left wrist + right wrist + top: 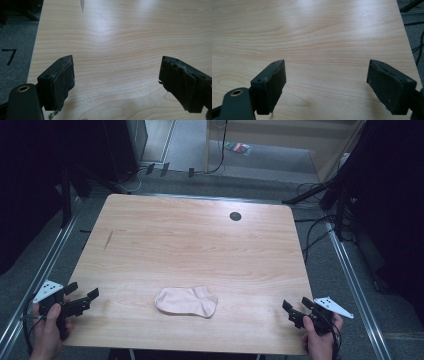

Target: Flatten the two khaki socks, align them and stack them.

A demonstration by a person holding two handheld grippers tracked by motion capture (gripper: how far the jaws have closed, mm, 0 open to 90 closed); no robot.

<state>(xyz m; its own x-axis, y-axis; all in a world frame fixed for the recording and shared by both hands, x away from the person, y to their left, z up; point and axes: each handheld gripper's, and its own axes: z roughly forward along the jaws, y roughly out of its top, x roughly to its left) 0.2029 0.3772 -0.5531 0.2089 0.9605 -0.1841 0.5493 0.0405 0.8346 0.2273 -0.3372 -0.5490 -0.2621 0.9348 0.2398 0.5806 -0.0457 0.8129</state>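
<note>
We hold the left tool (80,301) and the right tool (296,312) at the near corners of the table (190,240), both gaping wide and empty — the sock (186,301) lies flat between them, untouched. Nothing is done yet — the grasp is ahead.

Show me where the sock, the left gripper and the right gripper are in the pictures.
sock (186,301): high view, on the middle of the pale fabric.
left gripper (85,291): high view, midway between its two open jaw tips.
right gripper (295,304): high view, midway between its two open jaw tips.
</note>
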